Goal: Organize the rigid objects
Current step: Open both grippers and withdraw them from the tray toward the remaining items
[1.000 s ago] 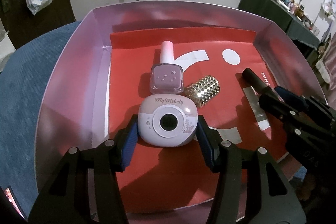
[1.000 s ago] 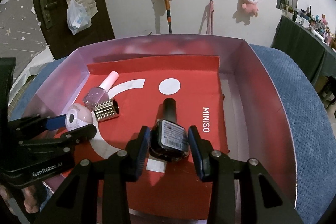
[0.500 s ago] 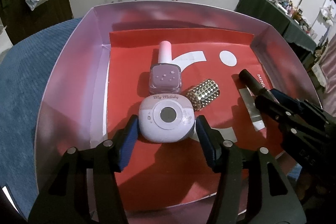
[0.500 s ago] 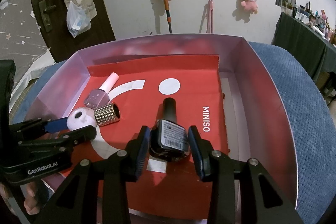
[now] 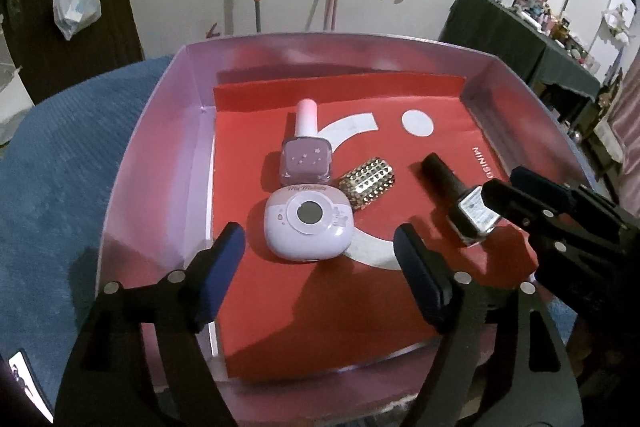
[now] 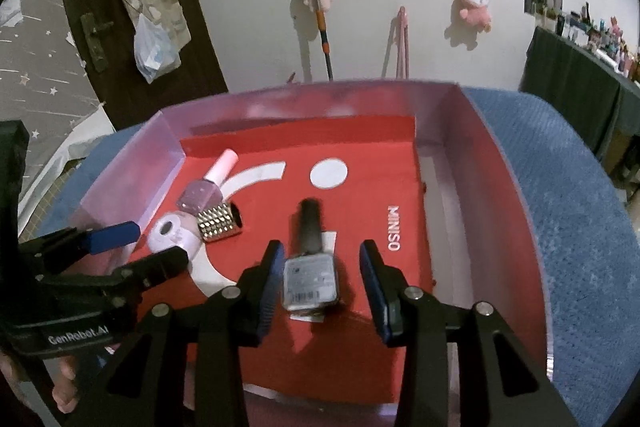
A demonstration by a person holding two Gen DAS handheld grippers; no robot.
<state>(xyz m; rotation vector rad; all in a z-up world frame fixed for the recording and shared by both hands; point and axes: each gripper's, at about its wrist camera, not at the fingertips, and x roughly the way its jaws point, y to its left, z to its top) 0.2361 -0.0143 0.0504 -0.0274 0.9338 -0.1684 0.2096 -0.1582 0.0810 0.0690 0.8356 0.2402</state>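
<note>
Over red liner (image 5: 340,299), both grippers apparently empty.

Dim room: white wall (image 6: 248,7) hung with plush toys (image 6: 474,5), dark door (image 6: 104,39), cluttered dark-clothed table (image 5: 516,39).

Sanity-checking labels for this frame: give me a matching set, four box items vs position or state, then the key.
Items:
1. My Melody case
2. studded gold cylinder
3. black-capped bottle
4. pink-capped bottle

Places/states:
A. lying between the open right gripper fingers, not clamped
B. farthest back, cap pointing at the rear wall
C. just ahead of the open left gripper, lens up
D. on its side, right of the case

Pairs: 1-C, 2-D, 3-A, 4-B
</note>
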